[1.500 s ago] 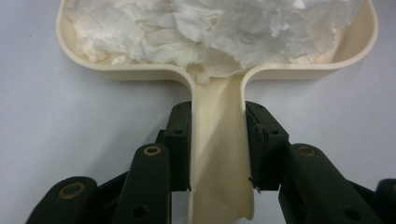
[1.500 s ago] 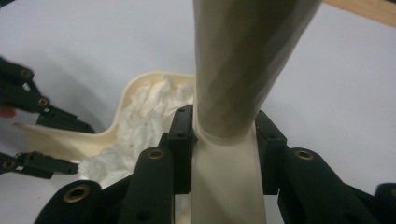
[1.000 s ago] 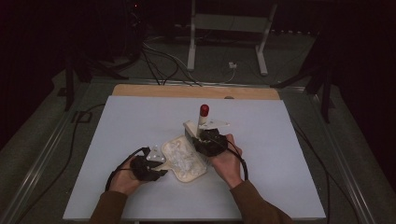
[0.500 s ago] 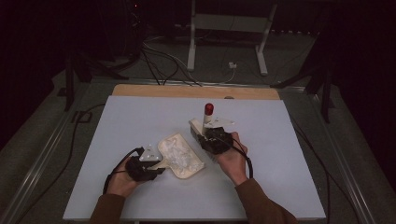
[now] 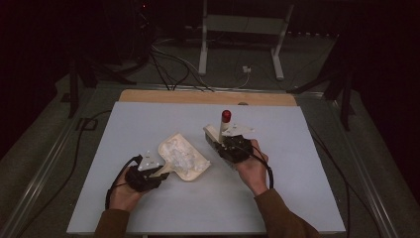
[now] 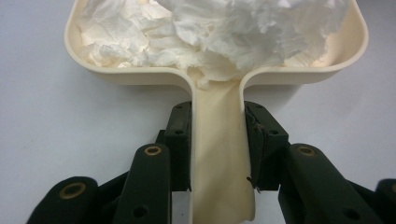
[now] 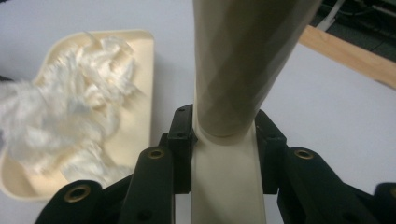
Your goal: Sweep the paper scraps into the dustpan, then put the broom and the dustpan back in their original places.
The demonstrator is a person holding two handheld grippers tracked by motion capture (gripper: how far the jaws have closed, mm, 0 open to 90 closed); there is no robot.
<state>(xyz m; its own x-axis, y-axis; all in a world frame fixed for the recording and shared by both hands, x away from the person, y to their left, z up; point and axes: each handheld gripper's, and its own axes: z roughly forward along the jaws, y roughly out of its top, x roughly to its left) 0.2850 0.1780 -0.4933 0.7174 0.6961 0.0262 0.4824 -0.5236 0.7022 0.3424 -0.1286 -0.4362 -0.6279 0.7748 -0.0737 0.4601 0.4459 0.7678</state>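
A cream dustpan (image 5: 197, 173) lies on the white tabletop (image 5: 297, 193), heaped with crumpled white paper (image 5: 179, 152). My left gripper (image 5: 162, 171) is shut on the pan's flat handle (image 6: 219, 154), and the pan wall (image 6: 140, 75) and paper (image 6: 210, 28) sit just ahead of the jaws. To the right, my right gripper (image 5: 221, 140) is shut on the flat base of a cream tool (image 7: 224, 186). Its round stem (image 7: 243, 60) stands upright and ends in a red tip (image 5: 226, 115). In the right gripper view the dustpan (image 7: 142, 65) and paper (image 7: 56, 121) lie to the left.
A wooden strip (image 5: 198, 96) runs along the table's far edge. Beyond it stand a metal frame (image 5: 237, 22) and loose cables (image 5: 168, 59) on the dark floor. Bare tabletop lies to the far left and right of both hands.
The right hand has carried the upright tool a little to the right, away from the dustpan. The left gripper and pan have stayed nearly in place.
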